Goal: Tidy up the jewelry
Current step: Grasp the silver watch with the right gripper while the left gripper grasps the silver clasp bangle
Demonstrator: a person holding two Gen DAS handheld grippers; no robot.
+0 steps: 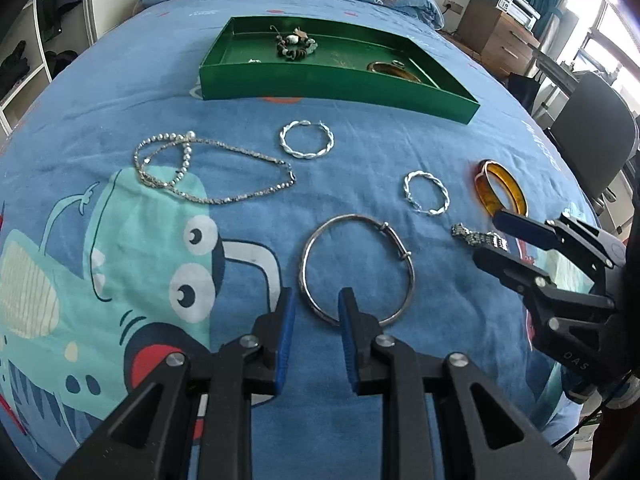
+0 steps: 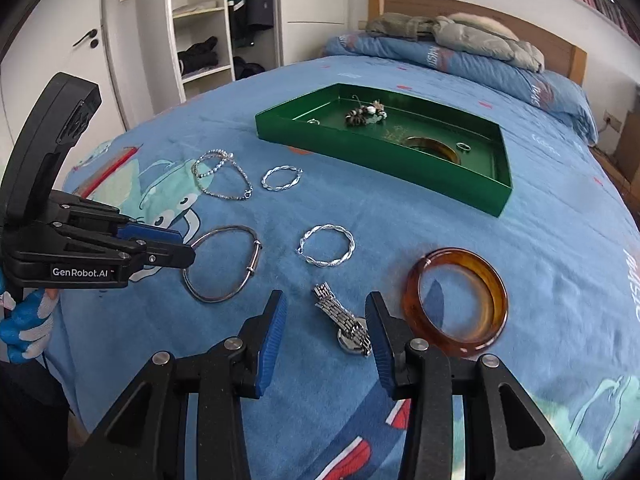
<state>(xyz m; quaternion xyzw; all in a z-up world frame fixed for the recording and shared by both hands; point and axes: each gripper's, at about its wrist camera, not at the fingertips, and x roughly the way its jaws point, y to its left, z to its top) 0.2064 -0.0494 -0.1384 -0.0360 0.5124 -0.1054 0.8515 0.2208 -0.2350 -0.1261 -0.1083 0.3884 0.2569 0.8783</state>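
A green tray (image 1: 280, 86) (image 2: 360, 152) lies on the blue bed and holds a beaded bracelet (image 1: 294, 46), an amber bangle (image 1: 394, 70) and a small ring. On the bedspread lie a pearl and chain necklace (image 1: 208, 172), two twisted silver hoops (image 1: 306, 140) (image 1: 426, 192), a plain silver bangle (image 1: 356, 268) (image 2: 224, 264), a silver watch (image 2: 346, 322) (image 1: 478, 237) and an amber bangle (image 2: 456, 300) (image 1: 502, 188). My left gripper (image 1: 318, 300) is open, its jaws astride the silver bangle's near rim. My right gripper (image 2: 326, 308) is open with the watch between its jaws.
A folded duvet and pillows (image 2: 460, 52) lie at the head of the bed. An open wardrobe (image 2: 208, 28) stands to the left of the bed. A black chair (image 1: 592, 136) and a wooden cabinet (image 1: 500, 36) stand beside the bed on the right.
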